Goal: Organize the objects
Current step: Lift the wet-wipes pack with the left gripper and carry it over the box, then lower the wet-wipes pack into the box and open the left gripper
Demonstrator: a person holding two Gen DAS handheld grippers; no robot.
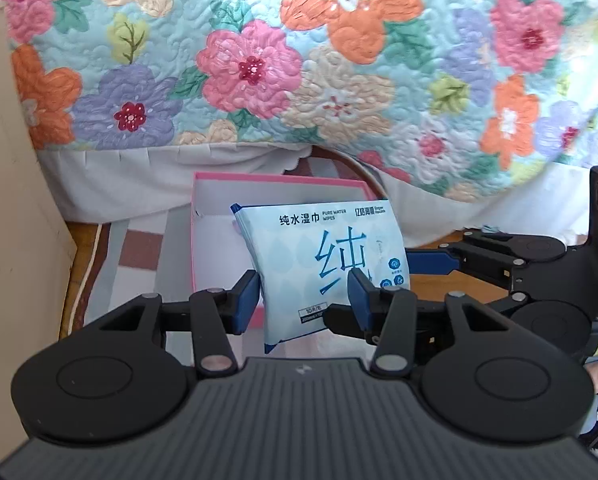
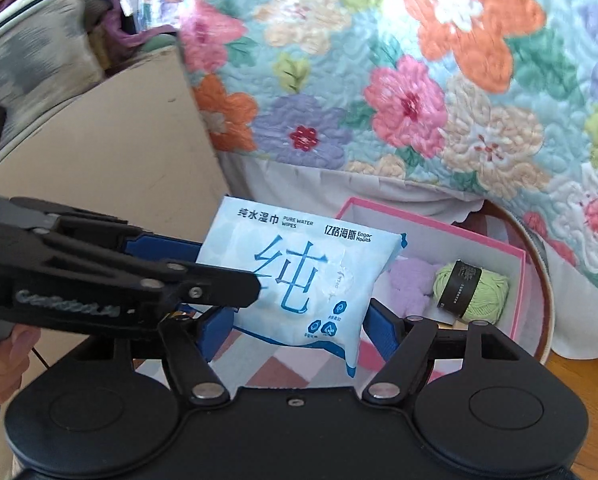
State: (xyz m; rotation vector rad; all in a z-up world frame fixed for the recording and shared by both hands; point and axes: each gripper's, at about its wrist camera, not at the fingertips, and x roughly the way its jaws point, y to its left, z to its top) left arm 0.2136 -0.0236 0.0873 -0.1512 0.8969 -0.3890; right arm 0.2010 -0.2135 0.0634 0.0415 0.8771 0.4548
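A light blue pack of wet wipes (image 1: 323,256) is held upright in front of a pink open box (image 1: 203,216). My left gripper (image 1: 303,296) has its blue pads on both sides of the pack's lower part and is shut on it. My right gripper (image 2: 299,320) also has its pads on both sides of the pack (image 2: 299,280) and grips it. The box (image 2: 515,280) holds a green yarn ball (image 2: 475,288) and a lilac fluffy item (image 2: 411,288).
A floral quilt (image 1: 299,60) hangs over the bed behind the box. A beige cabinet side (image 1: 7,200) stands at the left. A checked rug (image 1: 139,248) covers the wooden floor under the box. A grey bag (image 2: 31,60) lies on the cabinet.
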